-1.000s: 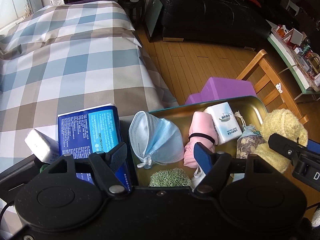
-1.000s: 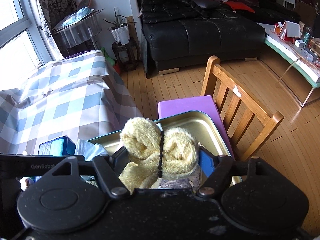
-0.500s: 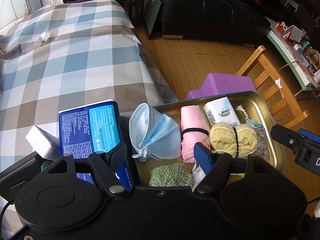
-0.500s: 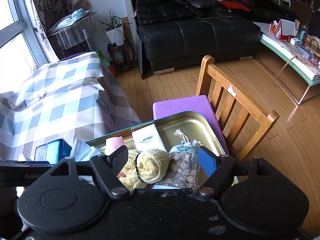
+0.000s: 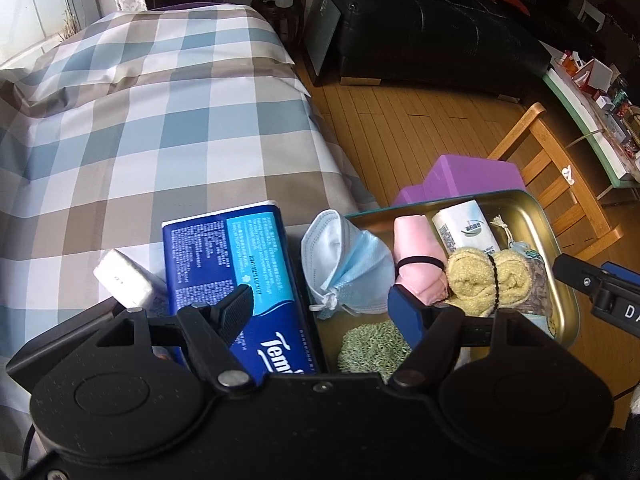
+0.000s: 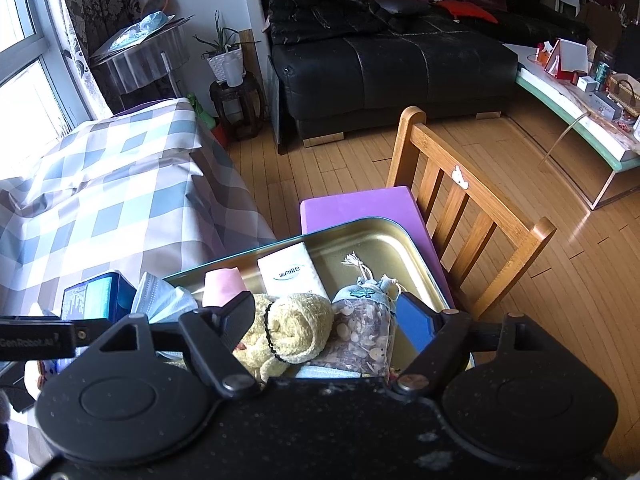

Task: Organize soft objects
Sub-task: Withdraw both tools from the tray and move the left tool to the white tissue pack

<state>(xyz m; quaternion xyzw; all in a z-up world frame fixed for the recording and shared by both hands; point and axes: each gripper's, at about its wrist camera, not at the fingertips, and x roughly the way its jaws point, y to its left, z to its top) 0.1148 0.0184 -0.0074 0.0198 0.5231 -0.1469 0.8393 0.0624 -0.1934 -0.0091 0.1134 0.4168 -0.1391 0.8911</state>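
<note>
A gold metal tray (image 5: 562, 248) stands at the edge of the bed, partly on a purple block (image 6: 360, 208) in front of a wooden chair (image 6: 472, 216). Inside the tray lie several soft things. A rolled yellow towel (image 6: 298, 330) with a black band around it rests near the front, touching a small cloth sachet (image 6: 366, 330) with a string at its top. Behind them there is a white tissue pack (image 6: 290, 274), and beside it a rolled pink cloth (image 5: 418, 256) with a black band too. A blue face mask (image 5: 346, 264) leans over the left rim of the tray, and a green knitted piece (image 5: 372, 346) lies at the front corner.

The right gripper (image 6: 330, 320) hangs over the yellow towel and the sachet. Its jaws stand apart and do not press on either.

The left gripper (image 5: 320, 308) is above the left side of the tray, jaws apart, with nothing clamped between them.

On the checked bed cover (image 5: 140, 120), just left of the tray, stands a blue tissue package (image 5: 228, 264), and beside it a small white pack (image 5: 122, 280).
</note>
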